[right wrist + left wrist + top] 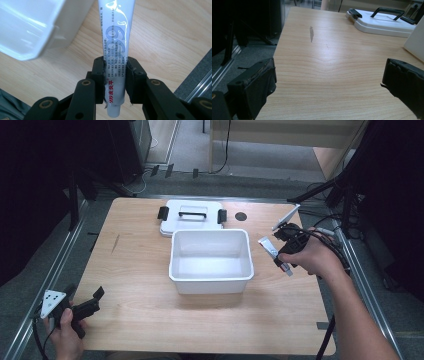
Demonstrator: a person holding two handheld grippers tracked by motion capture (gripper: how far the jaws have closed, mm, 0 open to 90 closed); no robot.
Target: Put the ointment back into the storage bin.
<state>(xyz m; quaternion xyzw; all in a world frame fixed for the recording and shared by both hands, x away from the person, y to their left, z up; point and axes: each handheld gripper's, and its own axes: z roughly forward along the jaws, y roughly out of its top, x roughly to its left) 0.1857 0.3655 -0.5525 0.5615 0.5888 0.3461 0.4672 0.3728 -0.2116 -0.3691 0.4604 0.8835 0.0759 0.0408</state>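
Right tool clamped on a white ointment tube, held above the desk just right of the open white bin; carry it level over the rim before releasing, while the left tool rests open, empty.

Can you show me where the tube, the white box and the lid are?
tube (116, 37), right gripper view, printed middle.
white box (210, 281), high view, front wall.
lid (192, 222), high view, flat white top.
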